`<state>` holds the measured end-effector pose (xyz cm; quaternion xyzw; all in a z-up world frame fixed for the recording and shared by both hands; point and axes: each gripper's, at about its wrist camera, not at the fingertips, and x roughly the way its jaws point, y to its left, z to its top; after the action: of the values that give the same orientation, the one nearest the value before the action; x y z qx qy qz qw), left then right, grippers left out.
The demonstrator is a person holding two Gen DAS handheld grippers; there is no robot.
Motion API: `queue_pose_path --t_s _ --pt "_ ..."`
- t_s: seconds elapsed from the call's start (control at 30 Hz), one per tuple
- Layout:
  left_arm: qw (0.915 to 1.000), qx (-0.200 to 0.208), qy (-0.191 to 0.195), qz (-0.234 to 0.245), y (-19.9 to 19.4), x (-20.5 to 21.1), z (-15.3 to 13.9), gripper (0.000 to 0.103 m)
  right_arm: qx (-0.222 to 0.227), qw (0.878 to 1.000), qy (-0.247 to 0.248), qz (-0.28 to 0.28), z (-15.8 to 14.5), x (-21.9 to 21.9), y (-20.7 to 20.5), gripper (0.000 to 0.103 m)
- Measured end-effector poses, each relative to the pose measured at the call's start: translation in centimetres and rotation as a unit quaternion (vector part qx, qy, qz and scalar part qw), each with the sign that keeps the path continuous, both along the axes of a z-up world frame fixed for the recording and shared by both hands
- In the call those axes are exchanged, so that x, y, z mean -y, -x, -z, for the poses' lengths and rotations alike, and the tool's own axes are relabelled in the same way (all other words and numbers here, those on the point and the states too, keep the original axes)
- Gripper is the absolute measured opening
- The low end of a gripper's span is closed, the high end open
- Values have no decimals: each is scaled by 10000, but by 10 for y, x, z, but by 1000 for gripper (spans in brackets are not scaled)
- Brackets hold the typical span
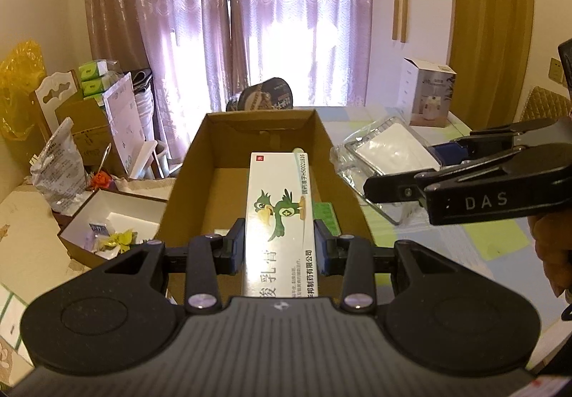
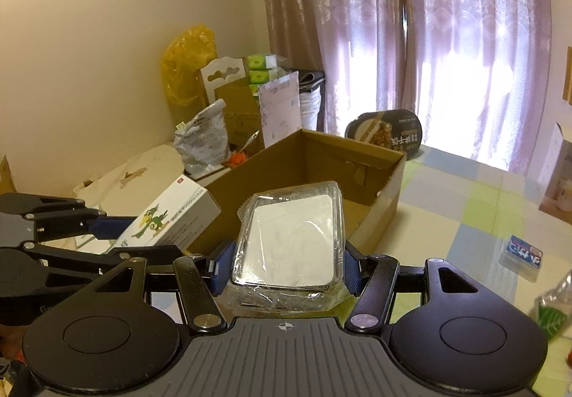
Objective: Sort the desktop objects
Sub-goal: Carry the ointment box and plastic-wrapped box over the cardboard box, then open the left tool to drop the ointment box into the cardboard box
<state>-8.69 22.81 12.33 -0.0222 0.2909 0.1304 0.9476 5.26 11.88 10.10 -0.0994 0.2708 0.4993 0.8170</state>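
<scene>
Left wrist view: left gripper clamps the medicine box, center frame, above the cardboard box; it looks light and stiff, best held by its long sides. Right gripper squeezes the plastic-wrapped tray, probably slippery.

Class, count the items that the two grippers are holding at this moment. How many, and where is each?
2. The white medicine box sits clamped in the left gripper over the cardboard box. The plastic-wrapped pack is clamped in the right gripper, beside it.

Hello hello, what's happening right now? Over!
Left gripper shut on medicine box, above cardboard box. Right gripper shut on plastic-wrapped case, beside it. Nothing blocking the box.
</scene>
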Motion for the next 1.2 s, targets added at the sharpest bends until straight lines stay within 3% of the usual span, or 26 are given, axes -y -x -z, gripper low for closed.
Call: queue_pose_path --t_s 0.5,0.97,1.2 --pt "9999 -52 106 56 -47 -63 10 33 21 9997 261 -9 24 -56 -28 57" --pt "9987 -263 436 42 -67 -87 39 33 -139 9991 391 8 49 -68 -40 57" --pt "9971 -34 737 -178 -69 -101 38 36 -157 9991 382 30 51 -69 -42 57"
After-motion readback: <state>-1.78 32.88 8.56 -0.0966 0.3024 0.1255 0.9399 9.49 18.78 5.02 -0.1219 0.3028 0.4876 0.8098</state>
